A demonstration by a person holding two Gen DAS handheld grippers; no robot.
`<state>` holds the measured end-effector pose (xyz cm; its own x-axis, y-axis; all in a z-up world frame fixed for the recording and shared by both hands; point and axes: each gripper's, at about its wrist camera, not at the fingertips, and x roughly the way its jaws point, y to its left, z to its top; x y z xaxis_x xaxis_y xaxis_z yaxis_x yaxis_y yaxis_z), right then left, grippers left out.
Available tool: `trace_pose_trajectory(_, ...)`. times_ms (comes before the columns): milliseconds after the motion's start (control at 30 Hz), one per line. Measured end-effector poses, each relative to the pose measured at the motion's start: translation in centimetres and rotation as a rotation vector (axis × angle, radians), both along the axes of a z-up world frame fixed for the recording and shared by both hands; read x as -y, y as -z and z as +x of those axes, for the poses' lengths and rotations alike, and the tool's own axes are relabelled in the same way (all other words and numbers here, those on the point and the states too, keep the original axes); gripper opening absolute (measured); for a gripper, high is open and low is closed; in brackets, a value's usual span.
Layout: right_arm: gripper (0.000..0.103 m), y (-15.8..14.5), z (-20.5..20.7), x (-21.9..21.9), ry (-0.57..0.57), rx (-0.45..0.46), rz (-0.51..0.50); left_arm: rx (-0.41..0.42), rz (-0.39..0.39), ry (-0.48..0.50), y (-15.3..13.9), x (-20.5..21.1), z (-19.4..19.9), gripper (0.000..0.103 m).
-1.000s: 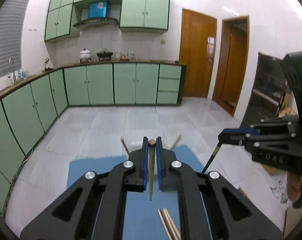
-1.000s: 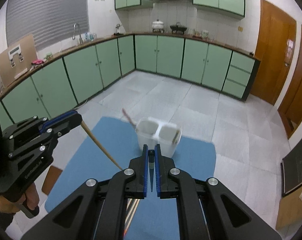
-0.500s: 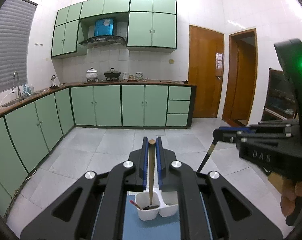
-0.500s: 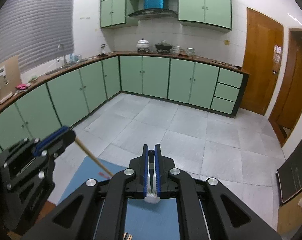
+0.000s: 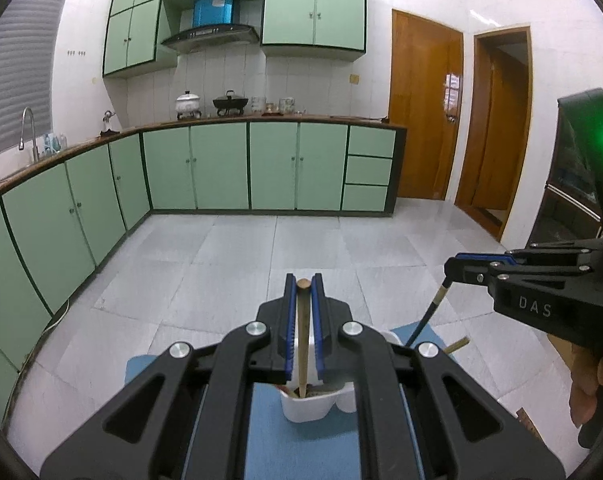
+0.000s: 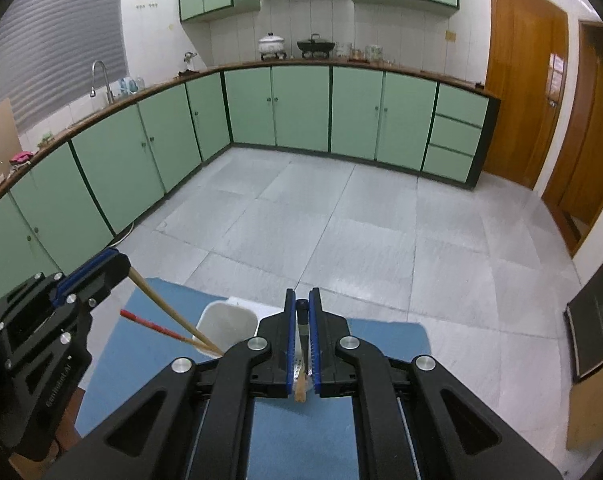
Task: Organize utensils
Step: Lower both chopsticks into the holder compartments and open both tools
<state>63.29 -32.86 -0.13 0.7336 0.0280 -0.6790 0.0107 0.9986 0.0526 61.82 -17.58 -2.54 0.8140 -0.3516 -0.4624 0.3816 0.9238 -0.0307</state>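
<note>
Over the white holder (image 5: 307, 410), both tongs (image 5: 303, 280) (image 6: 302, 304) pinch chopsticks (image 5: 301, 344) (image 6: 302, 344) steeply, tips down

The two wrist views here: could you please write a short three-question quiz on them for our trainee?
1. True or false: the left gripper is shut on a wooden chopstick.
2. The white two-compartment holder stands on: A) blue mat B) kitchen counter C) floor tiles.
3. What colour is the end of the chopstick sticking out of the holder?

Key: 1 true; 2 A; 3 red.
</note>
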Motion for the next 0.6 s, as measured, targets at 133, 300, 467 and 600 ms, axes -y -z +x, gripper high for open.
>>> trace_pose_trajectory(133,0.009,0.0,-0.7,0.1,0.005,0.012,-0.003,-0.013,0.005,-0.006,0.0,-0.6,-0.1,0.007)
trace_pose_trajectory(300,0.009,-1.5,-3.7,0.9,0.010,0.052,0.014,0.004,-0.003,0.002,-1.4,-2.2,-2.6,0.010)
trace_pose_trajectory(467,0.014,-2.5,-9.9,1.2,0.000,0.137,0.001,0.038,0.009,0.015,-1.6,-5.1,-7.9,0.024)
trace_pose_trajectory(600,0.020,-0.1,-17.2,0.7,-0.007,0.200,-0.024,0.022,0.007,0.009,0.5,-7.7,-12.9,0.038)
